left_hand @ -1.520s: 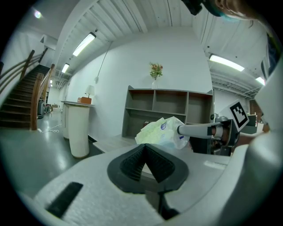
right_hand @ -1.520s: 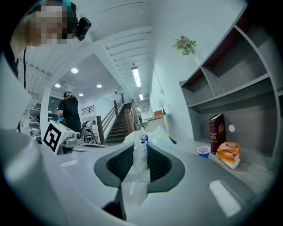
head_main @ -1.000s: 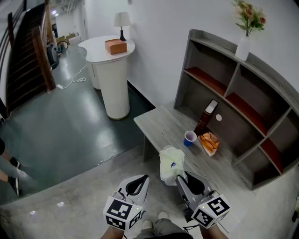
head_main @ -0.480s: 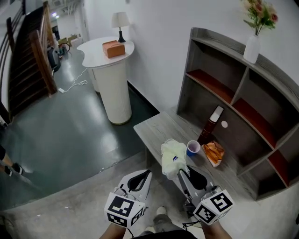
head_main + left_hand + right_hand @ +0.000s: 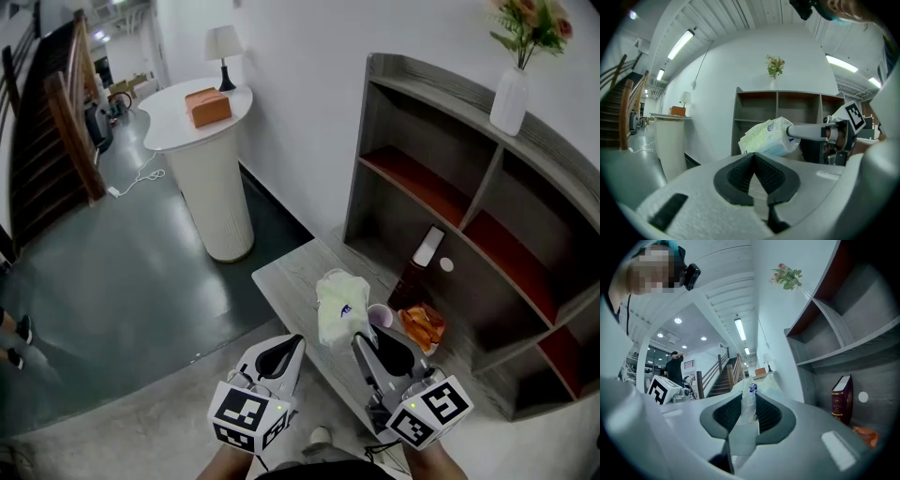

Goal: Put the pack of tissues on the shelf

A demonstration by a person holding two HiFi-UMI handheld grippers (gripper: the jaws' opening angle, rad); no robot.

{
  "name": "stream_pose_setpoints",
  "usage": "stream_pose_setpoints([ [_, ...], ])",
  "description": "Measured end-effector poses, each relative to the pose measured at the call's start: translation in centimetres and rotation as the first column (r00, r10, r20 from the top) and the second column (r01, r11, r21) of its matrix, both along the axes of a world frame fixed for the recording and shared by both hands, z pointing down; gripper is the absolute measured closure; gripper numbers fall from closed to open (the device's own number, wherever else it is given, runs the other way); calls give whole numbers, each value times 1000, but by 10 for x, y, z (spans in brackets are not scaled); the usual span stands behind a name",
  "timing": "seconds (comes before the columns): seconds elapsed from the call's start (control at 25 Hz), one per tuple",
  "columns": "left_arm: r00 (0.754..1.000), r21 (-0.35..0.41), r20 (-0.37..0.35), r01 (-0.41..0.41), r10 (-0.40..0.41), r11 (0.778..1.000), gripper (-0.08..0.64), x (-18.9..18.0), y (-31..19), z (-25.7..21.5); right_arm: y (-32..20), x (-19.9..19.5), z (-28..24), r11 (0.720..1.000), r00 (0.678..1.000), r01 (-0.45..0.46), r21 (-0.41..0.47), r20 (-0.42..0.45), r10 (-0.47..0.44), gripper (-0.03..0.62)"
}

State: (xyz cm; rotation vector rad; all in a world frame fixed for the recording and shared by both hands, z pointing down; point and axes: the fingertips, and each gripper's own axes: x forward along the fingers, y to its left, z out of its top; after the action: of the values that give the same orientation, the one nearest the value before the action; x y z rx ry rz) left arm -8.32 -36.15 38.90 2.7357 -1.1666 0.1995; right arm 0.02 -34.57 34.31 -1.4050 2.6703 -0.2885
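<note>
The pale yellow-green pack of tissues (image 5: 339, 307) hangs over the near end of a grey wooden table (image 5: 292, 278), and my right gripper (image 5: 360, 344) is shut on its lower edge. In the right gripper view the pack (image 5: 749, 404) is pinched between the dark pads. In the left gripper view the pack (image 5: 768, 138) shows ahead and to the right, in front of the shelf (image 5: 778, 110). The grey shelf (image 5: 441, 159) with red boards stands beyond the table. My left gripper (image 5: 277, 354) hangs lower left of the pack, shut and holding nothing.
On the table by the shelf are a dark book (image 5: 416, 265), a purple cup (image 5: 380, 317) and an orange snack bag (image 5: 422, 325). A white vase with flowers (image 5: 512, 98) tops the shelf. A white round counter (image 5: 208, 159) with a lamp and box stands left; stairs (image 5: 52, 141) far left.
The view has shifted nearer to the shelf and table. The pack in my right gripper now lies over the table end, closer to the cup. The left gripper keeps its place.
</note>
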Motion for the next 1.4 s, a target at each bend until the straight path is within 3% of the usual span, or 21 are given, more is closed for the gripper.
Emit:
stream_pose_setpoints([
  [0.4, 999, 29, 4, -47, 47, 998, 568, 34, -34, -15, -31, 30, -26, 997, 999, -36, 69, 11, 36, 512],
  [0.64, 992, 41, 0, -128, 128, 991, 568, 54, -60, -19, -53, 35, -47, 990, 997, -71, 122, 8, 71, 512],
  [0.92, 967, 63, 7, -253, 253, 965, 568, 68, -111, -35, -101, 38, -64, 979, 989, -149, 138, 15, 148, 512],
  [1.4, 926, 96, -11, -376, 378, 922, 568, 73, -189, -63, -170, 44, -95, 941, 959, -279, 191, 9, 282, 512],
])
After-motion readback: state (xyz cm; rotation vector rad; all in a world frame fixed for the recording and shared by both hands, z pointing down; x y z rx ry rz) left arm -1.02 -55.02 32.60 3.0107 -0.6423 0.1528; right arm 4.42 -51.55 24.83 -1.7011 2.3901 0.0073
